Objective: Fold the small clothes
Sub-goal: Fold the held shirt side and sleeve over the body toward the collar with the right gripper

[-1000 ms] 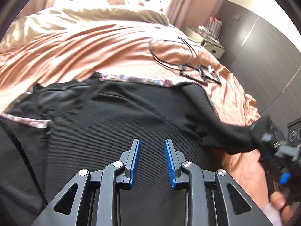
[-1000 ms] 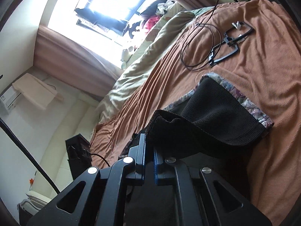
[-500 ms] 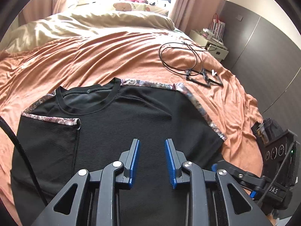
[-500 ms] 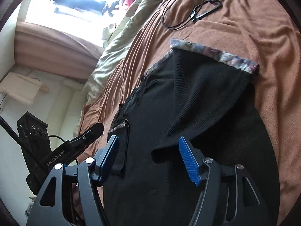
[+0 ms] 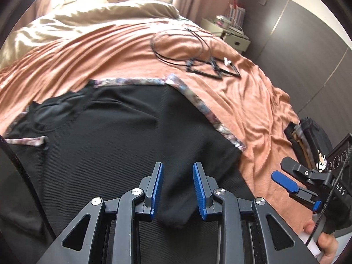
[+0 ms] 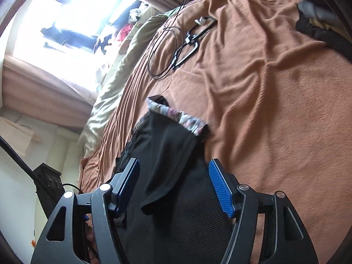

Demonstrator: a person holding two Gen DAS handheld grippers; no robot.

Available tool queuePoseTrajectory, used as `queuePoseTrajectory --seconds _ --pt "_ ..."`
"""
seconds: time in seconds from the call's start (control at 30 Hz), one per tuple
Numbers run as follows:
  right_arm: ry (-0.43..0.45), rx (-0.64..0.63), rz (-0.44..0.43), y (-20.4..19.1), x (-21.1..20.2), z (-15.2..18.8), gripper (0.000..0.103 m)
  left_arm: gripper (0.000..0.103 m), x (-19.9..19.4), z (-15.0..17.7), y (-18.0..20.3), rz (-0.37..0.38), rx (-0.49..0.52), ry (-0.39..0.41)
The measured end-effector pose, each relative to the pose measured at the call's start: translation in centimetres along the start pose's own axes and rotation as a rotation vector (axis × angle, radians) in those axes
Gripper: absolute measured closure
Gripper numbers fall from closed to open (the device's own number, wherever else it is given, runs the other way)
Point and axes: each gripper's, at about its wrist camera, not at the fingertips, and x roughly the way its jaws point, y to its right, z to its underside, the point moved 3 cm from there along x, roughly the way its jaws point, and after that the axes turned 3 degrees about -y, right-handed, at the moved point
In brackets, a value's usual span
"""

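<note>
Black ribbed knit fills the foreground: the small top (image 5: 114, 145) lies spread on the bed (image 5: 253, 101), its orange blanket rumpled all round, floral trim running along shoulder and sleeve edge. Writing? On the right claw's (image 5: 292, 187) body the letters "DAS" show white in the left view, and nothing more of that word can be read. The left claw (image 5: 177, 189) hovers over the top's lower part with its blue pads apart and a fold of black fabric lying between them; the pads are not pressing it. Over to the right view, and the right claw (image 6: 176, 189) stands wide with its jaws closing, a folded-over sleeve (image 6: 171, 154) lying loose between the pads, touching neither. Beyond the top, a coiled black cable (image 5: 178, 48) and a black frame (image 5: 211, 68) sit on the blanket. A dark bundle of cloth (image 6: 316, 22) rests at the bed's edge. A beige pillow (image 5: 105, 13) lies towards the bright window (image 6: 70, 17).
</note>
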Motion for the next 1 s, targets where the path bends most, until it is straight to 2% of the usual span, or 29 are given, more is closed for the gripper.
queuePoseTrajectory --seconds 0.17,0.23,0.27,0.33,0.43,0.63,0.73,1.0 --pt "0.013 0.028 0.037 1.2 1.2 -2.0 0.052 0.073 2.6 -0.3 2.4 0.026 0.038 -0.023" --pt "0.022 0.048 0.048 1.6 1.3 -2.6 0.053 0.072 3.9 -0.4 3.5 0.036 0.058 -0.036" --pt "0.025 0.054 0.053 1.4 1.2 -1.4 0.053 0.069 4.4 -0.5 3.9 0.039 0.065 -0.042" --pt "0.03 0.08 0.05 1.5 1.0 -1.5 0.053 0.063 5.3 -0.6 4.9 0.059 0.088 -0.049" --pt "0.033 0.085 0.027 1.0 -0.3 0.3 0.053 0.058 6.3 -0.9 6.6 0.058 0.133 -0.049" --pt "0.045 0.099 0.004 2.5 -1.2 1.3 0.053 0.056 7.9 -1.5 9.1 0.041 0.195 -0.063" --pt "0.053 0.113 0.001 3.6 -1.8 1.5 0.053 0.049 8.8 -1.6 9.4 0.028 0.204 -0.076" --pt "0.059 0.14 -0.005 4.8 -3.4 2.2 0.053 0.048 11.5 -1.7 8.9 0.009 0.159 -0.105"
